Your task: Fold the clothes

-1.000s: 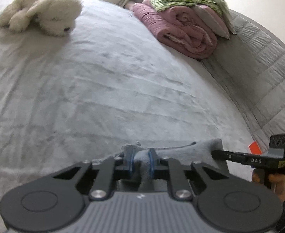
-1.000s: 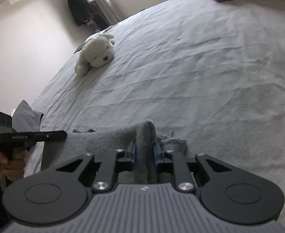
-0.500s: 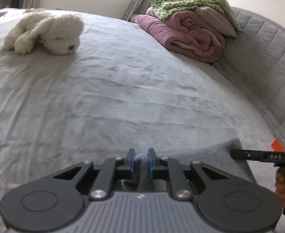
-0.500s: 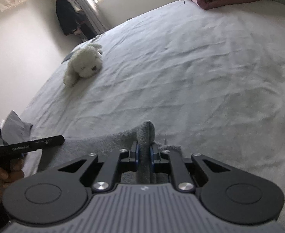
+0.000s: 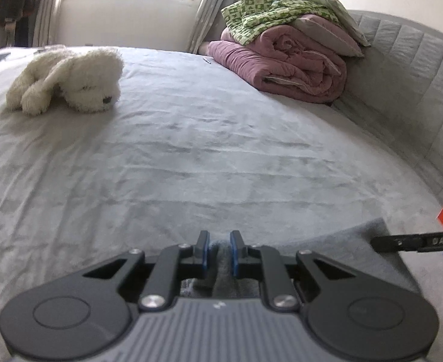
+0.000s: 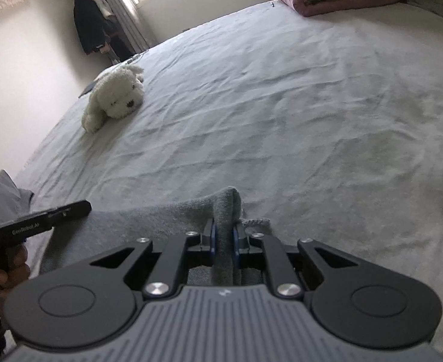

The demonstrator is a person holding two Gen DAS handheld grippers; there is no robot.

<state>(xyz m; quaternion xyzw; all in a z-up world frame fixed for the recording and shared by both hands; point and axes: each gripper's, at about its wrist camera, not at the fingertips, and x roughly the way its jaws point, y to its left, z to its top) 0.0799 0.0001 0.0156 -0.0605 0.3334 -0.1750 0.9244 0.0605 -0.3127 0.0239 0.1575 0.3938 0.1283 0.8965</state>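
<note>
A grey knitted garment lies along the near edge of the bed, stretched between both grippers. My left gripper is shut on a bunched fold of that garment, whose flat part spreads to the right. My right gripper is shut on another fold, which sticks up above the blue pads. In the left wrist view the right gripper's black side shows at the right edge with a hand below it. In the right wrist view the left gripper's side shows at the left edge, held by a hand.
A grey bedsheet covers the bed. A white plush dog lies at the far left. A rolled pink quilt with a green patterned cloth on top sits against the padded headboard. Dark clothes hang by the window.
Both wrist views have tilted upward, so the window and walls show more. The left gripper has shifted sideways and rolled a little, still holding the garment. The right one has stayed almost in place.
</note>
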